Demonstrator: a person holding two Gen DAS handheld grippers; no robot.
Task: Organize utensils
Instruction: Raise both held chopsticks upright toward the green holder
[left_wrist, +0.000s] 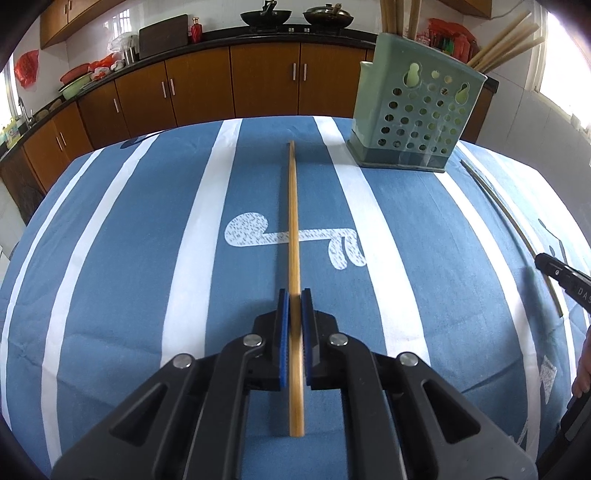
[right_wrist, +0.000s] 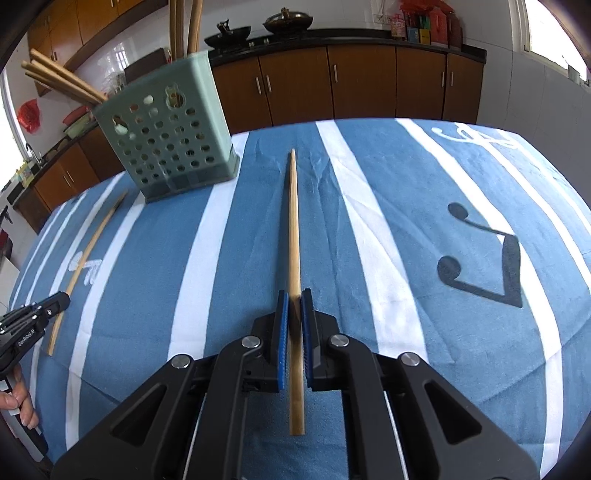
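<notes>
In the left wrist view my left gripper (left_wrist: 294, 295) is shut on a long bamboo chopstick (left_wrist: 293, 221) that points away over the striped cloth. A green perforated utensil holder (left_wrist: 417, 110) stands at the far right with several chopsticks (left_wrist: 506, 44) in it. My right gripper (left_wrist: 545, 262) shows at the right edge, clamped on another chopstick (left_wrist: 511, 218). In the right wrist view the right gripper (right_wrist: 294, 295) grips its chopstick (right_wrist: 293, 221). The holder (right_wrist: 170, 140) is at the far left there. The left gripper (right_wrist: 59, 301) and its chopstick (right_wrist: 92, 243) sit at the left edge.
A blue and white striped tablecloth (left_wrist: 129, 258) with music-note prints covers the table. Brown kitchen cabinets (left_wrist: 258, 81) and a counter with woks (left_wrist: 264, 16) run behind. A person's hand (right_wrist: 18, 402) shows at the lower left of the right wrist view.
</notes>
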